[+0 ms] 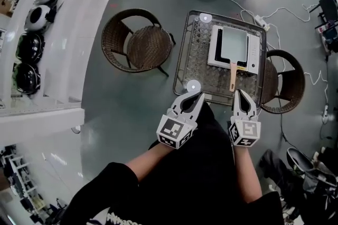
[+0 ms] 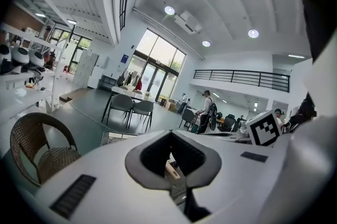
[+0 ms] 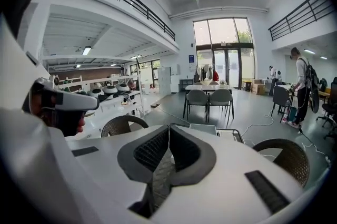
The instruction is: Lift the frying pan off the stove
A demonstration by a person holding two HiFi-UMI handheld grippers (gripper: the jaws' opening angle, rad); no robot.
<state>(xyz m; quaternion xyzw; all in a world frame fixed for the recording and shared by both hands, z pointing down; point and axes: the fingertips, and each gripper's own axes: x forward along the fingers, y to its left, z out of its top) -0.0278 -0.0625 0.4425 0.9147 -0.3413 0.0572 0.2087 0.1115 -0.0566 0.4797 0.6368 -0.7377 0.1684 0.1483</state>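
Both grippers hover at the table's near edge, neither holding anything. The left gripper [image 1: 193, 93] has its jaws pressed together at the tips. So has the right gripper [image 1: 241, 93], and the pan's wooden handle [image 1: 233, 77] ends near it at 11 o'clock. The wire-and-glass table [image 1: 196, 49] bears a white stove [image 1: 254, 52]. The square grey pan [image 1: 233, 43] sits on the stove, empty. A yellow label [image 1: 241, 67] on the stove beside the handle is too small to read. A wicker chair [image 1: 142, 45] stands at the table's 9 o'clock.
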